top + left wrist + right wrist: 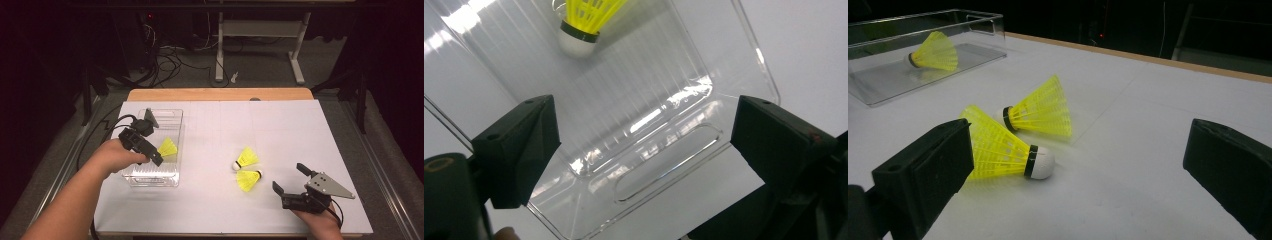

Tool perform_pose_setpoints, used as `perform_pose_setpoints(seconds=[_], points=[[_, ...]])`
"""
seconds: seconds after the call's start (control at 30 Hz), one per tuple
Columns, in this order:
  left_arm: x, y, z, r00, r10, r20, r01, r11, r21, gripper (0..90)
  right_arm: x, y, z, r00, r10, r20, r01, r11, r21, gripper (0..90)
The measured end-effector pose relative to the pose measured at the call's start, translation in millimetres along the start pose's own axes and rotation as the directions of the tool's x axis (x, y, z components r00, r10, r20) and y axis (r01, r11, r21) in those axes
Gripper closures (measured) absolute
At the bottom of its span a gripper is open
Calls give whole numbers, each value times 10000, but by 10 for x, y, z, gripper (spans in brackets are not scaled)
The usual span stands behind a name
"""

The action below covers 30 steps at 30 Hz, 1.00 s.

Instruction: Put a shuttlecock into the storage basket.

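In the clear plastic box (pixel 153 176) one yellow feathered shuttlecock (pixel 168 147) lies dropped, left gripper (pixel 644 145) jaws wide, empty; two more (pixel 246 158) (pixel 249 180) wait on the white surface (pixel 280 130) before the right gripper (pixel 289 177), jaws wide, empty.

- One shuttlecock (pixel 168 147) lies inside the clear box (pixel 172 181), just beyond the left gripper (pixel 156 142), which hangs over the box.
- Two shuttlecocks (pixel 247 158) (pixel 249 180) lie side by side on the table (pixel 300 130), ahead and left of the right gripper (pixel 288 178).
- The box sits far to that gripper's left.
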<state>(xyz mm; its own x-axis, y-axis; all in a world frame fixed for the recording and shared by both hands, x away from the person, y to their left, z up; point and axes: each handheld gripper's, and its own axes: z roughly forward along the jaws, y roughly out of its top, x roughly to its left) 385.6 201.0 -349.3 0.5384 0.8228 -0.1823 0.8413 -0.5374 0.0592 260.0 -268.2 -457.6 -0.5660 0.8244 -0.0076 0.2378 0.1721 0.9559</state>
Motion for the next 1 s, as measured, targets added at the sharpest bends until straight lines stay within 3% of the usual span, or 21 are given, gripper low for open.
perform_pose_setpoints(seconds=[0.2,0.4,0.63,1.0], points=[[-119,-3,31,9993,360,-43,-359,9993,111,67,3,-2,6,10000,5,7,-5,10000,39,6],[-215,-1,61,9989,473,-63,-471,9985,275,8,8,0,2,10000,29,-31,-29,10000,6,6],[-275,24,68,9986,522,80,-524,9984,222,6,10,-5,3,9999,28,-104,-28,10000,1,6],[-429,113,106,9949,960,307,-966,9952,181,8,7,-6,9,10000,-22,-53,22,10000,51,6]])
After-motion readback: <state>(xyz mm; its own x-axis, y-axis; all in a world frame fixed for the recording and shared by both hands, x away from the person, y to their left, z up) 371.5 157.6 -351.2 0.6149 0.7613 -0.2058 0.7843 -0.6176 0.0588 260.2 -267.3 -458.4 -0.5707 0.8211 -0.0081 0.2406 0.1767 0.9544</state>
